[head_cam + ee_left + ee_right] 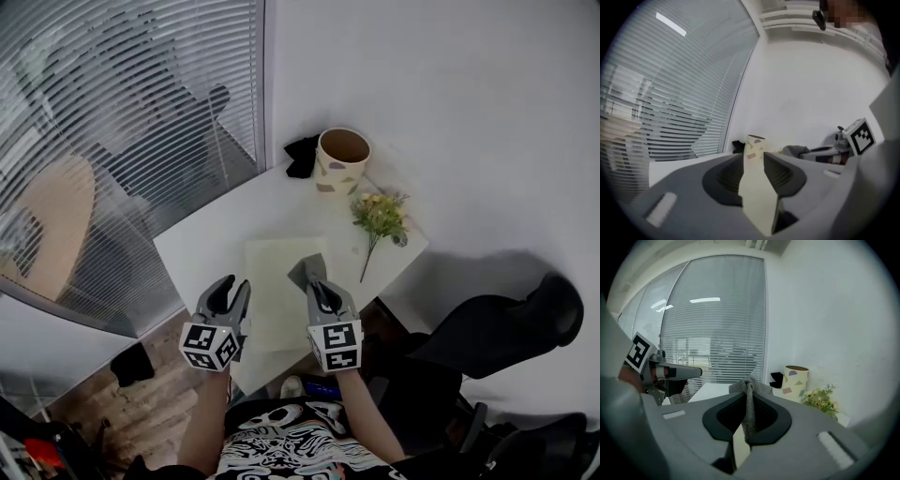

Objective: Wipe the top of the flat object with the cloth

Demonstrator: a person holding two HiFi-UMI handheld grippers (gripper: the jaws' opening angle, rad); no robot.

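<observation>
Both tongs are gripping: left tongs [232, 289] pinching the sheet [275, 281] by its edge, seemingly steadying it, right tongs [319, 289] clamping the cloth [307, 270] over it for wiping.

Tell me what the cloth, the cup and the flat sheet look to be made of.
Cloth: grey woven or knitted fabric, matte; a nubby texture shows and it bunches softly where it is pinched.
Cup: cream with coloured chips, smooth; maybe ceramic or coated paper, the look leaves it open.
Sheet: pale yellow, matte, thin and lying flat; perhaps plastic or card.
</observation>
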